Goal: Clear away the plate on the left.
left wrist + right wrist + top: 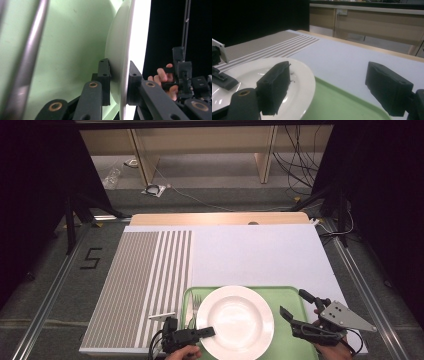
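Note:
A white plate (235, 320) lies in a green tray (290, 295) at the table's near edge, with a metal fork (194, 305) beside it on the tray's left side. My left gripper (210, 331) is shut on the plate's near-left rim; in the left gripper view its jaws (120, 80) pinch the rim of the plate (117, 50) from both faces. My right gripper (293, 303) hovers open over the tray's right part, just right of the plate. In the right gripper view, the right gripper (329, 90) has its jaws wide apart, one over the plate's (299, 75) edge.
A grey-and-white striped placemat (140, 280) covers the table's left part. The white tabletop (250, 250) stretches beyond the tray. Black curtains, stands and cables surround the table, with wooden furniture at the back.

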`<state>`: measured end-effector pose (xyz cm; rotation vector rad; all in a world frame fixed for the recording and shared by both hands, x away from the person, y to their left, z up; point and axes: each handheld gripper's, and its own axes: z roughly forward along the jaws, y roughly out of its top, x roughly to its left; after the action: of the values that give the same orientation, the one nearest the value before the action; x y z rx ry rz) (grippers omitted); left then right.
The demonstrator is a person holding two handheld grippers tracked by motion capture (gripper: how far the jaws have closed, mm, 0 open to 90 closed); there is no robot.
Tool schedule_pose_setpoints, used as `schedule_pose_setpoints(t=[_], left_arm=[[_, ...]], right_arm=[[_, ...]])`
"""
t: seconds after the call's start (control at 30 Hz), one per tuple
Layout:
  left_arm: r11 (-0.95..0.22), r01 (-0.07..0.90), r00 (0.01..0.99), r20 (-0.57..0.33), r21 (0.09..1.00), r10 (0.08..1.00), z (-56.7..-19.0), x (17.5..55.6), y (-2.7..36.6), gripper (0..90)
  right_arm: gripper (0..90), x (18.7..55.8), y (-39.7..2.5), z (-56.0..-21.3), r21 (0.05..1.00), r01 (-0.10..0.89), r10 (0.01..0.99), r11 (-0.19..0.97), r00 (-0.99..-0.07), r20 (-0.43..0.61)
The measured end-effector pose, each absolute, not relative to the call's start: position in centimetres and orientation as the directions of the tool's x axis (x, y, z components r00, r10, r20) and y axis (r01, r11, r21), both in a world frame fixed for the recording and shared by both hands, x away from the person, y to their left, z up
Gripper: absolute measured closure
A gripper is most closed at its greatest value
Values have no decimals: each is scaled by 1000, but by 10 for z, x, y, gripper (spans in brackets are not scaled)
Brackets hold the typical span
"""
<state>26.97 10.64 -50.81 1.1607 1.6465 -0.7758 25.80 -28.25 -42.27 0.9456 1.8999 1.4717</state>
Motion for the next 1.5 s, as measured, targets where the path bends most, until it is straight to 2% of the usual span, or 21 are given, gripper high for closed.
schedule_pose_setpoints(t=[0.8,1.17,1.5], left_arm=[[297,955,-105,-922,11,373,-516,281,78,773],[303,953,-126,-917,-6,379,-520,280,75,779],[287,958,-101,-913,17,394,-520,280,75,776]], right_arm=[[207,258,-283,-422,970,191,800,150,-600,-5],[207,258,-283,-423,969,192,799,153,-601,-7],[207,257,-283,-423,969,191,798,155,-603,-9]])
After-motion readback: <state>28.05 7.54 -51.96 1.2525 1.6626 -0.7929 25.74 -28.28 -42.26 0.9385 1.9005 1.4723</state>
